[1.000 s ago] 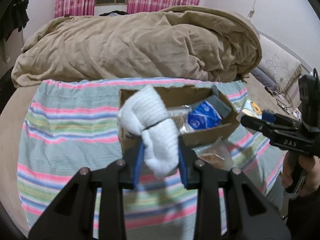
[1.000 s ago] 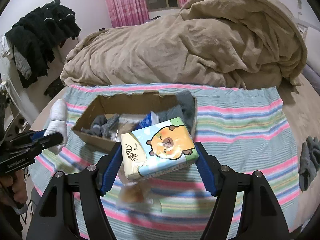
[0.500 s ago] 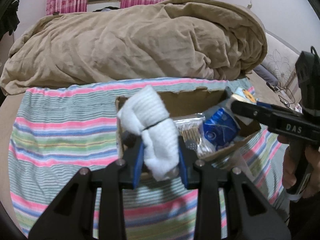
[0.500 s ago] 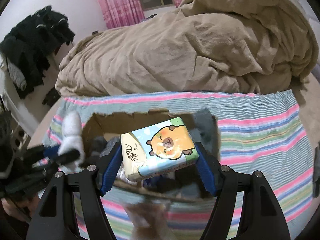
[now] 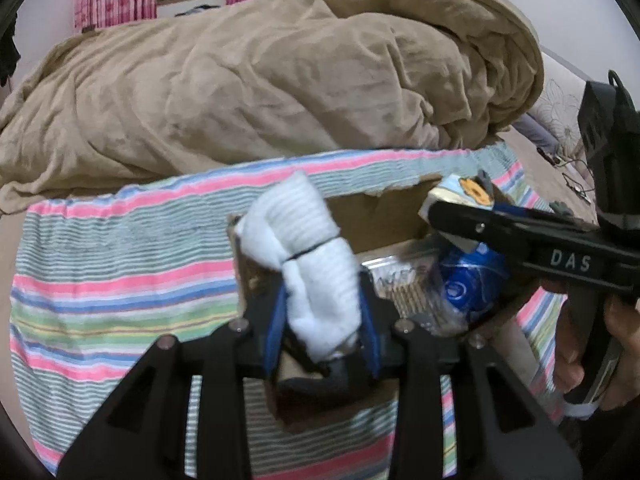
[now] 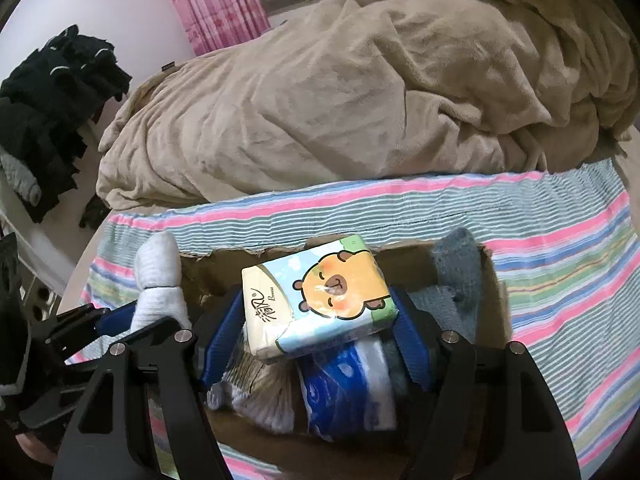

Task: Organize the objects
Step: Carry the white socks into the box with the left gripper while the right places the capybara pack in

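L to R, right wrist view first: black clothes (image 6: 52, 92) piled far left, off the bed, not part of this as far as I can tell. Then the left gripper (image 6: 160, 320), closed on a white sock (image 6: 158, 276), sock held in the air at the left wall of the box (image 6: 494, 280). Sock not in yet.

Mid: right gripper (image 6: 320, 320) clamped on a tissue pack (image 6: 320, 292), blue pads pressing both short sides, pack tilted. It hangs over the box interior, above a blue bag (image 6: 344, 384) and a clear packet (image 6: 260, 384) already lying inside. Can't tell if pack touches them; looks just above.

Right of that: grey sock (image 6: 460, 276) draped against the box's right wall, inside. Box sits on the striped cloth (image 6: 560, 248), tan blanket (image 6: 360, 80) heaped behind.

Left wrist view agrees: left gripper (image 5: 322, 320) pinching the sock (image 5: 308, 264) at its lower half, upper half flopped left; the box (image 5: 380, 216) right behind it; the right gripper (image 5: 452, 216) reaching in from the right w/ the pack (image 5: 456, 194).

Progress, my read: several items boxed (bag, packet, grey sock), two in hand and nearly there. Left to do: let the pack go, bring the sock over the wall, drop it. Any strays beyond that aren't visible, so probably near the end, not sure.
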